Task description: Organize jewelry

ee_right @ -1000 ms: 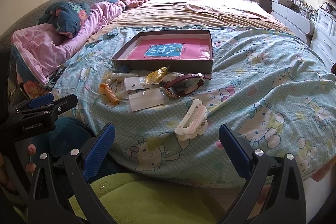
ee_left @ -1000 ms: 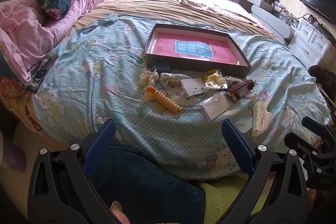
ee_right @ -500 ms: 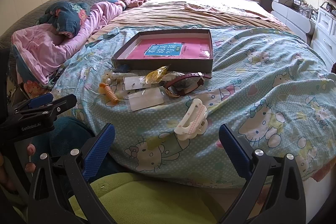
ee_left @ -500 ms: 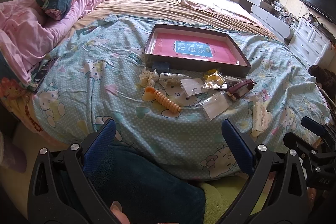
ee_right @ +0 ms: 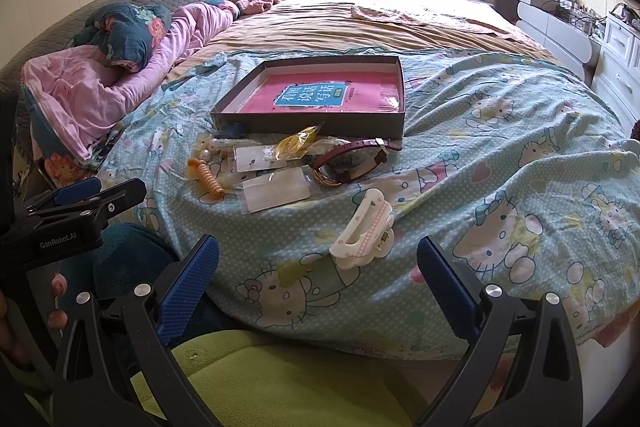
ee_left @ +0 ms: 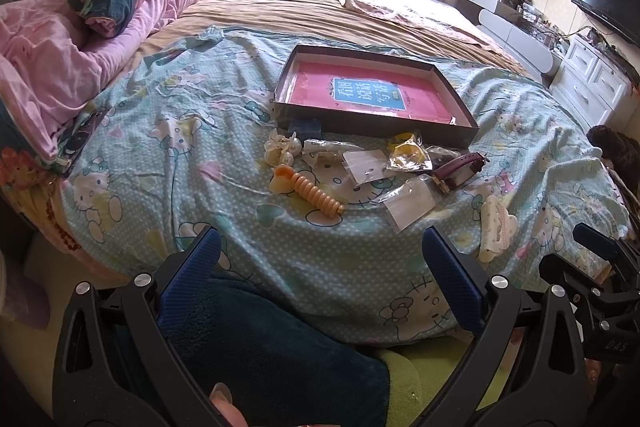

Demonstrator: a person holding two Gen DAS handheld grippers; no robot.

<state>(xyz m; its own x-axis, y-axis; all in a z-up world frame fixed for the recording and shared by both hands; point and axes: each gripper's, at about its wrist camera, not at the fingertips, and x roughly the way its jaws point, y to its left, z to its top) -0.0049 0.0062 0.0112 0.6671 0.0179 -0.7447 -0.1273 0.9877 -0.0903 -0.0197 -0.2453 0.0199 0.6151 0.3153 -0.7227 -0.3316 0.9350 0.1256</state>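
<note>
- Grippers first: the left gripper (ee_left: 320, 259) hangs low at the near edge of the bed, its blue-padded fingers (ee_left: 192, 267) spread wide with nothing between them.
- The right gripper (ee_right: 318, 259) sits at the same edge further right, fingers (ee_right: 444, 275) equally wide apart and empty, just short of the hair claw.
- A dark shallow box (ee_left: 372, 95) lies open on the cartoon-cat bedspread (ee_left: 160, 131), with a pink booklet (ee_right: 320, 97) flat inside it.
- The jewelry is scattered on the bedspread just in front of the box, none of it inside.
- An orange spiral hair tie (ee_left: 312, 193) lies nearest the left gripper, with a cream pearl-like cluster (ee_left: 280, 149) just beyond it toward the box.
- Small clear plastic bags (ee_left: 368, 167) overlap in the middle of the pile; one larger bag (ee_right: 276, 193) lies closest to the bed edge.
- A yellow item in a clear wrapper (ee_right: 298, 143) rests against the front wall of the box.
- A watch with a maroon strap (ee_right: 352, 161) lies to the right of the bags, its gold-rimmed case touching the larger bag.
- A white and pink hair claw (ee_right: 366, 231) lies apart from the pile, near the edge of the bed.
- A pink quilt (ee_right: 100, 95) is bunched on the left side of the bed.
</note>
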